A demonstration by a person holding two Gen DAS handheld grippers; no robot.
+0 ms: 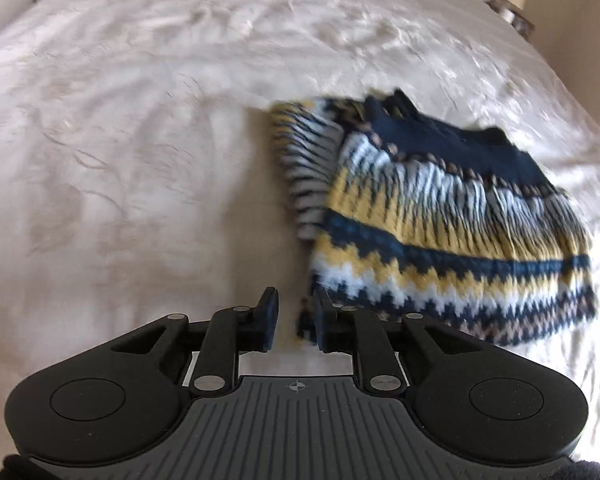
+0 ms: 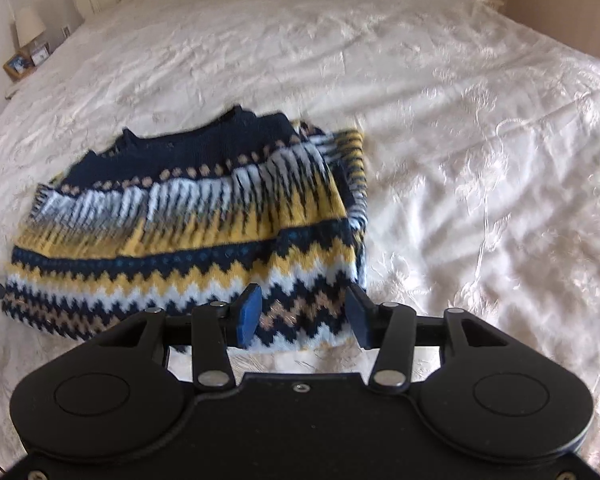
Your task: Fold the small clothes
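Knitted sweater (image 2: 188,232) (folded) just beyond the parted, empty right hand-held gripper (image 2: 304,316).

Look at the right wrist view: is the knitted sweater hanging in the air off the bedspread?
No. The sweater lies folded on the white bedspread, in front of the right gripper.

A navy, yellow, white and tan zigzag-patterned knit sweater (image 2: 188,236) lies on a cream, faintly embossed bedspread (image 2: 460,140).

One patterned knit sweater (image 2: 188,232) on one bed (image 2: 460,128); two tools, left tool (image 1: 296,320) and right tool (image 2: 304,316); one bedside lamp (image 2: 30,24).
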